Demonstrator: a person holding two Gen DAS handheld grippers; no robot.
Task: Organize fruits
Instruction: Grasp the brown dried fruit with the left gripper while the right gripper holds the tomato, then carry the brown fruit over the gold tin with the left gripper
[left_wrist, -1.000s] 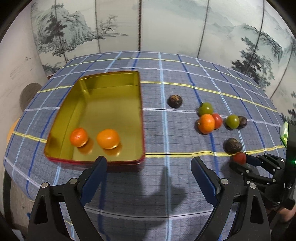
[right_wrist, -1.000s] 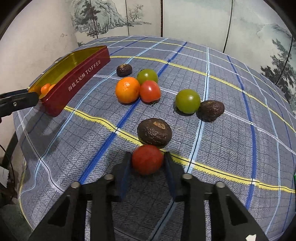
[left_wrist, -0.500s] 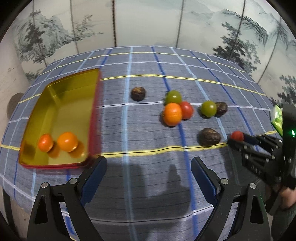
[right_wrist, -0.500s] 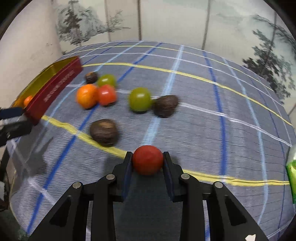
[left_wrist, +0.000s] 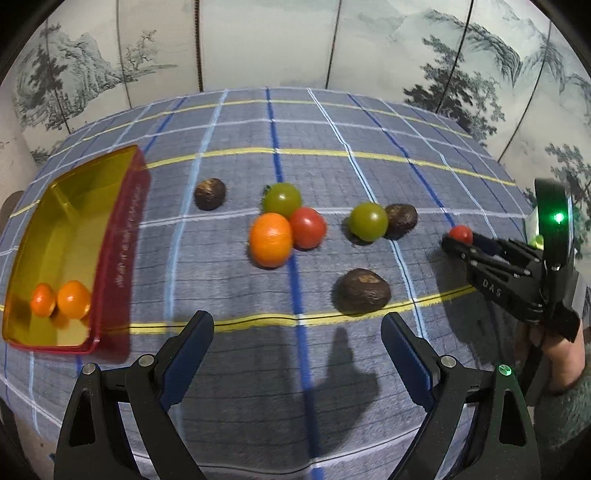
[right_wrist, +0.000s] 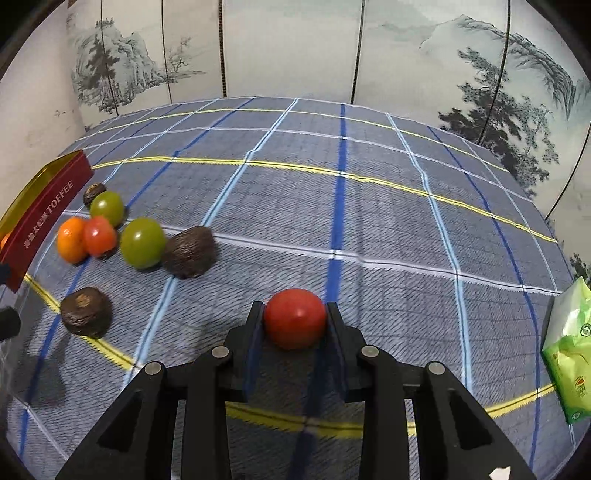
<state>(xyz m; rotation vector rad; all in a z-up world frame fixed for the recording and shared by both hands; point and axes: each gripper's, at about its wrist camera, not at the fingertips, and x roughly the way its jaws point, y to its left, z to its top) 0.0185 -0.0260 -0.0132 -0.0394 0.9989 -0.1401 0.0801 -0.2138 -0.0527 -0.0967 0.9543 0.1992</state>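
At nine o'clock the tin (left_wrist: 118, 258) holds two oranges (left_wrist: 61, 299). The left gripper (left_wrist: 297, 354) gapes wide, gripping nothing (a brown fruit (left_wrist: 364, 291) lies at one o'clock). The right gripper (right_wrist: 295, 317) pinches a red tomato (right_wrist: 295, 318) above the cloth (right_wrist: 369, 221).

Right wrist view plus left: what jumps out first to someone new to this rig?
The red tomato clamped in the right gripper, off to the right of the rest. Next, the loose cluster mid-cloth: an orange touching a red tomato and a green tomato, with dark brown fruits around. At far left, the gold toffee tin holds two small oranges; the left gripper hangs open and empty.
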